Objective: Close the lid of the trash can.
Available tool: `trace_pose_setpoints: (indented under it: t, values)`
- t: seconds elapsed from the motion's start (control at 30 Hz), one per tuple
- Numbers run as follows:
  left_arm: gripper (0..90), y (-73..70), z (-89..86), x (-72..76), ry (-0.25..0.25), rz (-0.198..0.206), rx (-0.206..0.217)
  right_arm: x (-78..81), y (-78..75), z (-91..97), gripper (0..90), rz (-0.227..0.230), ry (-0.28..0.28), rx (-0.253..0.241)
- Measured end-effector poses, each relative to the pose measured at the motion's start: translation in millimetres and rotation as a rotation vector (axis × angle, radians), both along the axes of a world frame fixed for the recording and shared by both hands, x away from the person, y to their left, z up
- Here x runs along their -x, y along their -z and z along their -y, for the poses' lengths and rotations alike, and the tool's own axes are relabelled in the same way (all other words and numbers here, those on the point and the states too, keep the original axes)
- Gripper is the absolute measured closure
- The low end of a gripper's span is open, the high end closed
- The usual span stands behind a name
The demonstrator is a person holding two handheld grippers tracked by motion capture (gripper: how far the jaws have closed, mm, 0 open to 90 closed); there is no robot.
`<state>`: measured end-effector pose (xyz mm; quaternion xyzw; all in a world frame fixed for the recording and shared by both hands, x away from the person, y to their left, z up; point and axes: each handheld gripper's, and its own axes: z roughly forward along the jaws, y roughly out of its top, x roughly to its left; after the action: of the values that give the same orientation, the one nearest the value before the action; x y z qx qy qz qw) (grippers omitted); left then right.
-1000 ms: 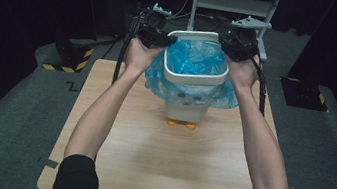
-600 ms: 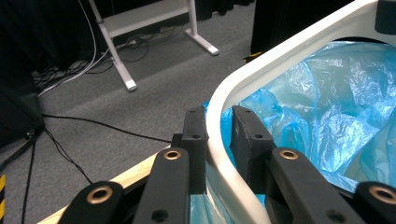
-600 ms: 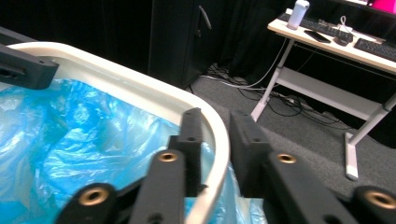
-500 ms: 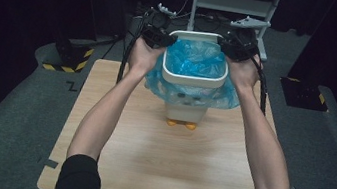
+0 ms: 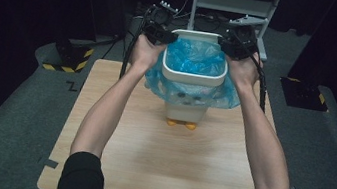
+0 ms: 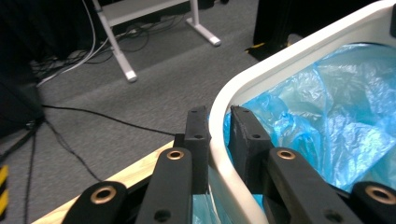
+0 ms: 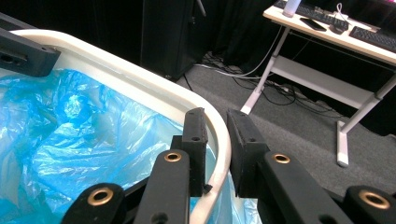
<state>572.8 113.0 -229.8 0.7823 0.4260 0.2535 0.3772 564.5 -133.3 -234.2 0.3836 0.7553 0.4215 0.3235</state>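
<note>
A white bin [image 5: 184, 109] with orange feet stands on the wooden table [image 5: 169, 175]. It is lined with a blue plastic bag [image 5: 194, 58] that spills over its sides. A white rim ring [image 5: 192, 75] sits on top, over the bag. My left gripper [image 5: 165, 36] grips the ring's left side. In the left gripper view [image 6: 218, 114] its jaws have just been closing and pinch the rim [image 6: 289, 60] and bag [image 6: 327, 121] between them. My right gripper [image 5: 227, 42] holds the ring's right side, and in its own view [image 7: 215, 116] its jaws straddle the rim [image 7: 140, 79].
A white desk frame [image 5: 230, 5] stands on the grey floor behind the table, with cables around its legs. Yellow-black striped tape [image 5: 67, 62] marks the floor at the left. The table's near half is bare wood.
The left gripper has shifted slightly toward the bin's rim and its jaws have narrowed on it. The right hand and the bin have stayed in place.
</note>
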Motion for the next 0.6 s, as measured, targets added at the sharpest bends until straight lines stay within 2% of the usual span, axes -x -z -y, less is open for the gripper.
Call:
trace_pose_setpoints:
  t: [0.07, 0.33, 0.6]
  values:
    - [78.0, -2.0, 1.9, -0.7, -0.003, 0.001, -0.019, -0.8, -0.6, -0.3, 78.3, -0.004, 0.002, 0.004]
    - [78.6, -1.1, 3.5, -6.2, -0.013, -0.018, -0.008, -4.3, -0.1, 0.8, 78.5, -0.017, 0.010, 0.006]
    - [78.7, -0.9, 5.1, -7.9, -0.019, -0.024, -0.020, -7.4, 0.4, 1.8, 78.6, -0.039, 0.006, 0.000]
